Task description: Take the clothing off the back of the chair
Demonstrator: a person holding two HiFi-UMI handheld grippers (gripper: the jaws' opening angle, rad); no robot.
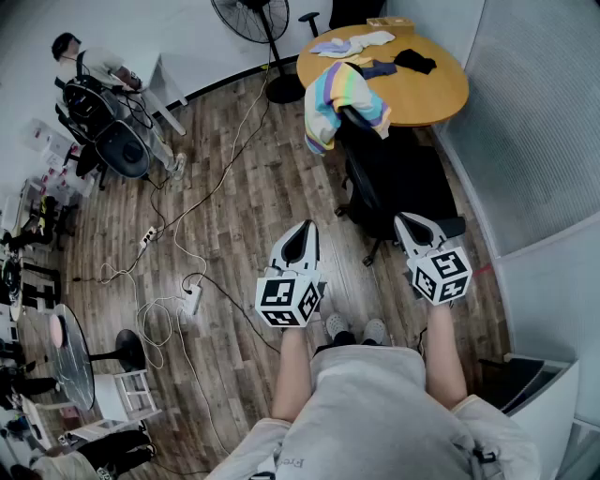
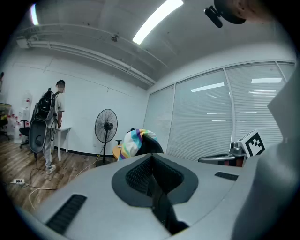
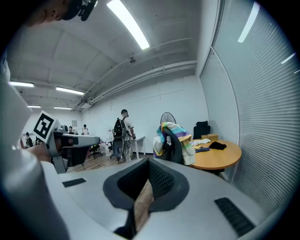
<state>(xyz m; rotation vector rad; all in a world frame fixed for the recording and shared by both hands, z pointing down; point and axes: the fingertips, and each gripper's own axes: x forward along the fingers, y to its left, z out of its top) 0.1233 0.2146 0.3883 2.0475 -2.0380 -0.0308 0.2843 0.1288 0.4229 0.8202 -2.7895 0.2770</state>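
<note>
A rainbow-striped garment (image 1: 342, 101) hangs over the back of a black office chair (image 1: 394, 178) ahead of me. In the head view my left gripper (image 1: 300, 242) and right gripper (image 1: 412, 230) are held side by side well short of the chair, both shut and holding nothing. The left gripper view shows the garment (image 2: 133, 143) on the chair (image 2: 153, 147) far beyond my shut left gripper (image 2: 152, 164). The right gripper view shows the garment (image 3: 169, 133) and chair (image 3: 178, 149) beyond my shut right gripper (image 3: 149, 171).
A round wooden table (image 1: 427, 94) with several clothes stands just behind the chair. A standing fan (image 1: 258, 19) is at the back. Cables and a power strip (image 1: 192, 298) lie on the wood floor at left. A person (image 1: 80, 56) stands at a desk far left. A blinded glass wall (image 1: 534, 122) runs along the right.
</note>
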